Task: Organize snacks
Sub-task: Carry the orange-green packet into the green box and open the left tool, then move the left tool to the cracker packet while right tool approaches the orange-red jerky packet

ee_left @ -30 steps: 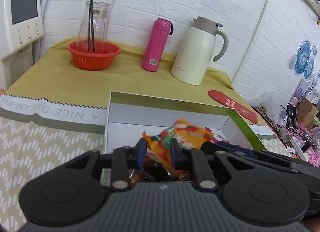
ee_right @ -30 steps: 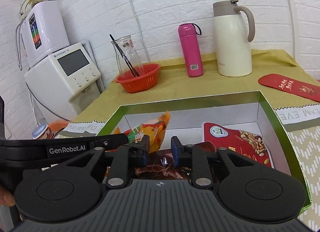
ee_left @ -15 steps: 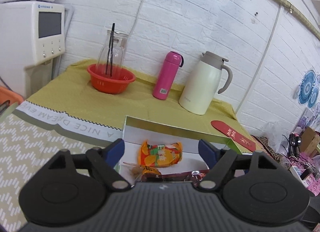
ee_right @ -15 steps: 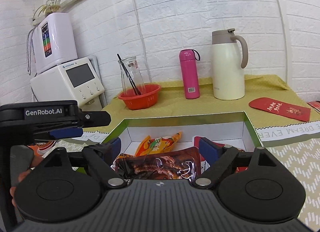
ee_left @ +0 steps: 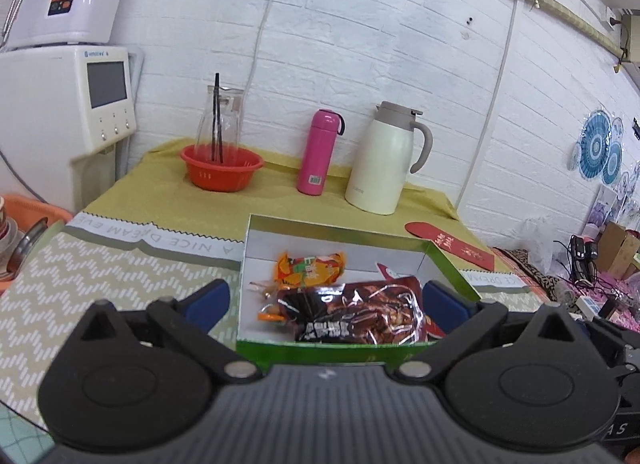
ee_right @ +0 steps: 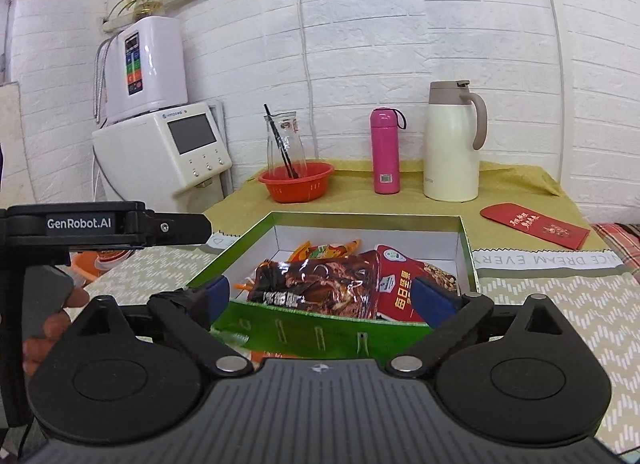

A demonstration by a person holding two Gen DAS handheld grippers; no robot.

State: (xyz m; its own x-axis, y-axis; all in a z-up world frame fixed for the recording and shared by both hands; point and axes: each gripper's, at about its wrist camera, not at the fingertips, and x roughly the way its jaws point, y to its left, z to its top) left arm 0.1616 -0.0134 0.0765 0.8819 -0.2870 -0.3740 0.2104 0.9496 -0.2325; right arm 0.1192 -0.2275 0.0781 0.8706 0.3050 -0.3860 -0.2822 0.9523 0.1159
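Now I see both my left gripper (ee_left: 326,300) and right gripper (ee_right: 322,296) with jaws just spread wide and empty; the brown snack pack (ee_right: 316,284) lies inside the green box (ee_right: 320,334) on the tabletop (ee_left: 104,276).

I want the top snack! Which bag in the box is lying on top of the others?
The dark brown shiny bag. It lies over the orange bag and the red nut bag, nearest the box's front wall.

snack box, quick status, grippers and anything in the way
Left gripper and right gripper open, jaws just widened, empty. Brown snack pack lying in green box. Nothing in the way.
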